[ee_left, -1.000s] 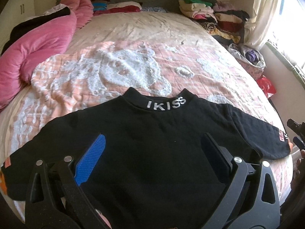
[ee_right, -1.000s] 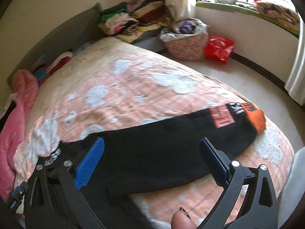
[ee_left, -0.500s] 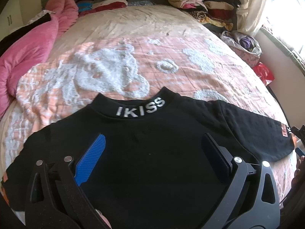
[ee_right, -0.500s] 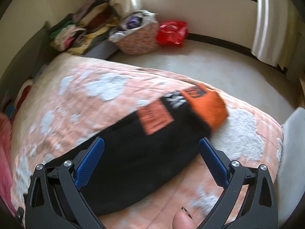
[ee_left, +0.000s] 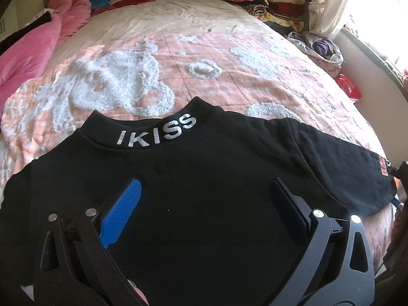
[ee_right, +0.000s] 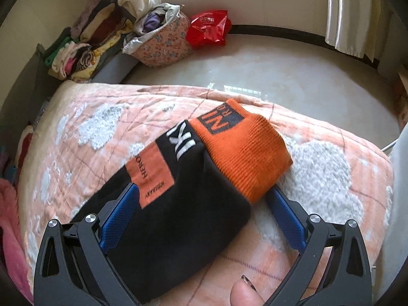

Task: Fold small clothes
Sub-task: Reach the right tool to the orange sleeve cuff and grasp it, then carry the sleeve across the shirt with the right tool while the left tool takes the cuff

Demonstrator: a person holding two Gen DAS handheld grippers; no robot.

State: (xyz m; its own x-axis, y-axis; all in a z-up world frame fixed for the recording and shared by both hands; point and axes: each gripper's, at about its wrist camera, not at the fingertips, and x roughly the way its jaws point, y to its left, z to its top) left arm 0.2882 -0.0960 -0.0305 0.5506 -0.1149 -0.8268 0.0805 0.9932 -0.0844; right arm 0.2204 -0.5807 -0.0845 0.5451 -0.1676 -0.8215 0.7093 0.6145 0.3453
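Observation:
A black sweater with "IKISS" on its collar lies flat, front up, on the peach bedspread. My left gripper hovers open over its chest, with nothing pinched. The right sleeve runs out to the bed's edge and ends in an orange ribbed cuff. My right gripper straddles that sleeve just behind the cuff. Its jaws are closing with the sleeve between them, and the blue pads sit at the cloth's edges without pinching it. A thumb tip shows at the bottom.
A pink duvet is bunched at the left of the bed. Folded clothes are stacked at the headboard's right. Beside the bed stand a floral basket of laundry and a red bag on pale floor.
Both grippers came lower and closer to the sweater. The right one rolled and swung out along the sleeve, so the orange cuff now lies between its fingers, which have narrowed slightly.

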